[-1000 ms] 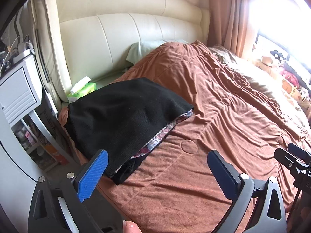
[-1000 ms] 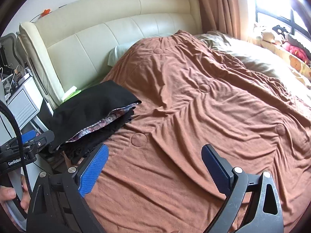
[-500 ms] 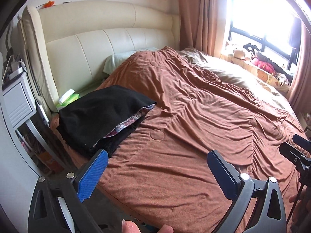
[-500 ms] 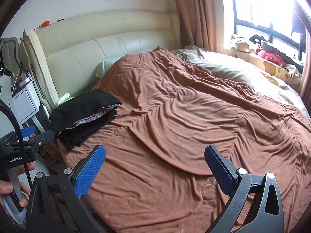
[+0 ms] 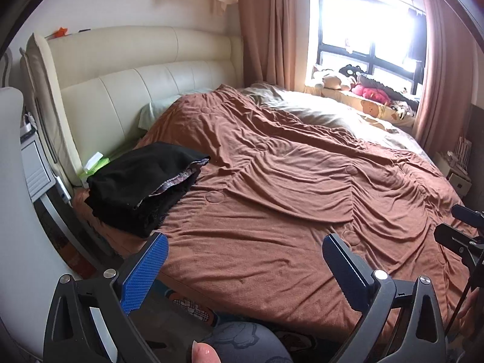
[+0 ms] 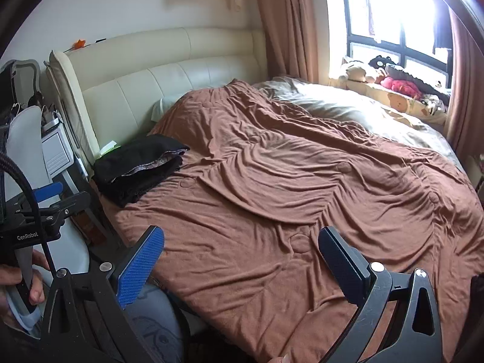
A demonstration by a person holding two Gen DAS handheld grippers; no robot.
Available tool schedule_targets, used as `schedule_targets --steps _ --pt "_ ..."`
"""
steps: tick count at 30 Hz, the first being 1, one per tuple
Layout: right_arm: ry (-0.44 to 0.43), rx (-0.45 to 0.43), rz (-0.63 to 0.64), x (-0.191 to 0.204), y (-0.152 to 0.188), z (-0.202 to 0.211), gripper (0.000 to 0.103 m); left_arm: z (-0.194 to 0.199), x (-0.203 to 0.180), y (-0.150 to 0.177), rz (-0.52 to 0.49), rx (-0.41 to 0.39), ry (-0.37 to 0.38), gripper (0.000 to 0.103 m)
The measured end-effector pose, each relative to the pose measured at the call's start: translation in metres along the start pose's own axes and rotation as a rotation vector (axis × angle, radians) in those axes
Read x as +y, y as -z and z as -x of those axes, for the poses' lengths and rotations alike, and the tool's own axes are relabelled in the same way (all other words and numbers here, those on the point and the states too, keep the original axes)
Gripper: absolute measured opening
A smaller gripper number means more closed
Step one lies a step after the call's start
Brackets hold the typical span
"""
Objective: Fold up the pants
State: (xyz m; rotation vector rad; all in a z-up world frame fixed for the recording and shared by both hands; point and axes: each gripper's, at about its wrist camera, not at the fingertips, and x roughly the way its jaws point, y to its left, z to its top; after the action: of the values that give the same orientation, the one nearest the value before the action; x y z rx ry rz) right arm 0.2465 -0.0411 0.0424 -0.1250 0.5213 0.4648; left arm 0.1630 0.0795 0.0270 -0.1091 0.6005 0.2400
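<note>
Both grippers have pulled back and up from the bed since a second ago: the black stack that filled my left view now sits small and well away, and more of the room shows in both cameras.

I have the left gripper (image 5: 243, 261) with its jaws spread wide and nothing between them, hanging over the near edge of the brown blanket (image 5: 287, 187). My right gripper (image 6: 240, 255) is the same, wide and empty, over the blanket's near part. A hand (image 6: 21, 284) grips the left tool's handle at the edge of the right view.

The pants (image 5: 142, 184), as I judge them, are the black folded pile at the bed's left edge, near the headboard (image 5: 136, 72) and just beside a green packet (image 5: 96, 163). A patterned layer shows at the pile's open side, so there may be more than one garment stacked; I cannot tell which piece is which.

I read this as a retreat after a fold, or a pause before fetching the next piece. If I go back in, I would approach low and from the open side, take one layer only at its corners with both tools, keep them level with each other, and lay the cloth on the flattest stretch of blanket, since the wrinkles could skew an edge.
</note>
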Motion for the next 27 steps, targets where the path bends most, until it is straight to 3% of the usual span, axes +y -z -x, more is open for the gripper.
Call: schedule_targets --steps 11,27 --pt "0.035 -0.023 -0.02 0.009 0.049 0.079 0.103 0.058 -0.011 0.042 -0.046 -0.024 0.044 0.103" --pt "0.104 -0.079 -0.101 0.019 0.107 0.155 0.103 0.114 -0.027 0.081 -0.119 -0.079 0.104 0.103"
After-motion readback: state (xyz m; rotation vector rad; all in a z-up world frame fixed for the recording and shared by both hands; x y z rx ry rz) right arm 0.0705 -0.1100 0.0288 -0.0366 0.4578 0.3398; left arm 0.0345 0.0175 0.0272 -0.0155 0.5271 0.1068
